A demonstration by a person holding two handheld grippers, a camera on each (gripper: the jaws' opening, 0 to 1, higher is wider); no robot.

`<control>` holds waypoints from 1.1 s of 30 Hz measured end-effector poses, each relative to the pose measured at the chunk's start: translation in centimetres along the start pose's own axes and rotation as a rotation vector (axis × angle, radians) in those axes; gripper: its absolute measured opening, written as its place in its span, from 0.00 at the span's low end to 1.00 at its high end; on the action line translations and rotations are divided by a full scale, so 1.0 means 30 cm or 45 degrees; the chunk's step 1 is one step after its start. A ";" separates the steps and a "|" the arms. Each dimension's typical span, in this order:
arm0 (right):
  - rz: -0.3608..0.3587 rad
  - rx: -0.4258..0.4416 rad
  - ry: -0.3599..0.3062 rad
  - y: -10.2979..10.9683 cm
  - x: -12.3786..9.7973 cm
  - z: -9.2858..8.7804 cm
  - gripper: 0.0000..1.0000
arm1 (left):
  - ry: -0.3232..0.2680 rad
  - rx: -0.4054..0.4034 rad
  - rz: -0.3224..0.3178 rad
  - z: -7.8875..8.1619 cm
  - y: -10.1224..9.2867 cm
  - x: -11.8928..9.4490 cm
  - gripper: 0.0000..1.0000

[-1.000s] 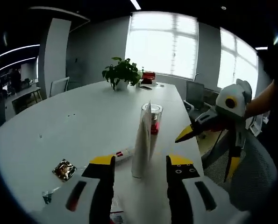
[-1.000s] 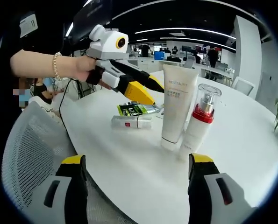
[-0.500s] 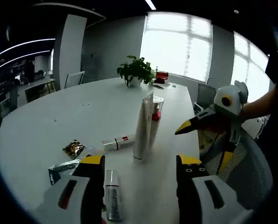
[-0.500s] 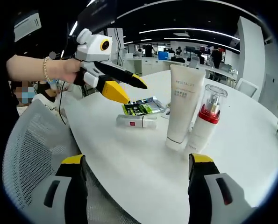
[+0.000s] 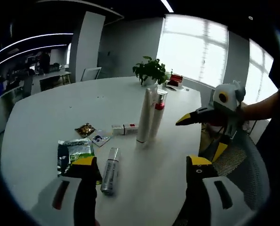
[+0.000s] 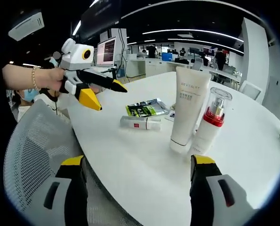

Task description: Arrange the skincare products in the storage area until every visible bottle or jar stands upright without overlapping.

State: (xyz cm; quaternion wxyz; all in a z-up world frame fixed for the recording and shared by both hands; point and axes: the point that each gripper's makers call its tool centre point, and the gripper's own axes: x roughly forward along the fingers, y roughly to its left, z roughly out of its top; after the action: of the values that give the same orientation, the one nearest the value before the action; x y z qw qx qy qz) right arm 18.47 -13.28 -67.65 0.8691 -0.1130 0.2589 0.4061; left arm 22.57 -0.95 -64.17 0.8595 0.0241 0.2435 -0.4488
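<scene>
1. On a white table (image 5: 45, 113), a tall white tube (image 6: 188, 109) stands upright on its cap, with a pump bottle (image 6: 209, 125) bearing a red collar and clear cap upright just beside it, the two very close or touching.
2. In the left gripper view, the same pair stands near the table's middle, the tube (image 5: 145, 115) slightly in front of the bottle (image 5: 157, 113).
3. A small white tube with a red label (image 5: 124, 128) lies flat on the table beside the standing pair; in the right gripper view it (image 6: 140, 123) lies between the upright tube and the other gripper.
4. A silver tube (image 5: 109, 163) lies flat nearer the left gripper's camera, just beyond its left jaw.
5. A green sachet (image 5: 74, 151) lies flat beside the silver tube, with a small blue-printed packet (image 5: 100, 139) and a brown foil packet (image 5: 85, 129) further out.
6. The left gripper (image 5: 140, 170) hovers above the table with its yellow-tipped jaws set wide, holding nothing.
7. The right gripper (image 6: 139, 165) is likewise spread wide and empty near the table's edge, above a mesh chair (image 6: 31, 141).
8. A potted plant (image 5: 151, 71) stands at the table's far end before bright windows.
</scene>
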 end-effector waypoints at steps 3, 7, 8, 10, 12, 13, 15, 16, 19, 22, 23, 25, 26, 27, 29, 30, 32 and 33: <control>0.009 -0.013 0.006 0.005 0.003 -0.002 0.91 | -0.005 -0.018 0.033 -0.018 0.005 -0.032 0.74; 0.017 -0.022 0.006 0.014 0.004 -0.001 0.91 | -0.013 -0.040 0.059 -0.039 0.001 -0.070 0.75; 0.019 -0.025 0.005 0.020 0.003 0.000 0.91 | -0.012 -0.051 0.068 -0.047 -0.003 -0.080 0.76; 0.020 -0.027 0.004 0.022 0.003 0.000 0.92 | -0.008 -0.061 0.081 -0.064 0.002 -0.096 0.78; 0.022 -0.026 0.001 0.022 0.004 -0.001 0.92 | -0.004 -0.070 0.093 -0.076 -0.007 -0.110 0.79; 0.023 -0.029 0.003 0.022 0.005 -0.003 0.92 | -0.003 -0.077 0.100 -0.083 -0.013 -0.118 0.80; 0.025 -0.035 0.004 0.024 0.006 -0.004 0.92 | -0.009 -0.092 0.115 -0.089 -0.018 -0.133 0.81; 0.027 -0.038 0.004 0.028 0.005 -0.003 0.93 | -0.013 -0.098 0.121 -0.091 -0.020 -0.139 0.82; 0.040 -0.043 0.004 0.037 0.006 -0.001 0.93 | -0.030 -0.114 0.160 -0.093 -0.013 -0.170 0.85; 0.040 -0.041 -0.006 0.035 0.005 0.003 0.94 | -0.045 -0.124 0.184 -0.092 -0.013 -0.194 0.88; 0.041 -0.040 -0.013 0.035 0.004 0.005 0.94 | -0.050 -0.126 0.203 -0.095 -0.005 -0.198 0.89; 0.048 -0.037 -0.024 0.037 0.003 0.009 0.94 | -0.049 -0.140 0.231 -0.099 0.001 -0.214 0.90; 0.053 -0.033 -0.027 0.039 0.003 0.010 0.94 | -0.055 -0.147 0.241 -0.096 0.003 -0.222 0.90; 0.061 -0.033 -0.027 0.043 0.004 0.010 0.95 | -0.076 -0.151 0.258 -0.086 0.002 -0.230 0.91; 0.071 -0.035 -0.028 0.047 0.005 0.009 0.95 | -0.080 -0.152 0.272 -0.082 -0.003 -0.238 0.93; 0.078 -0.035 -0.026 0.050 0.006 0.007 0.95 | -0.073 -0.152 0.286 -0.085 -0.003 -0.243 0.93; 0.089 -0.039 -0.032 0.056 0.006 0.010 0.95 | -0.065 -0.150 0.303 -0.092 0.003 -0.249 0.95; 0.093 -0.044 -0.035 0.058 0.005 0.013 0.95 | -0.067 -0.152 0.305 -0.093 0.001 -0.250 0.95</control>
State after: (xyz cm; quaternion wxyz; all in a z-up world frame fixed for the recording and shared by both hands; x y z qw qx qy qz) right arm 17.36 -11.89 -67.39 0.8551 -0.1129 0.2438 0.4435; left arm 17.89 5.50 -63.33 0.9129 -0.0101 0.2426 -0.3280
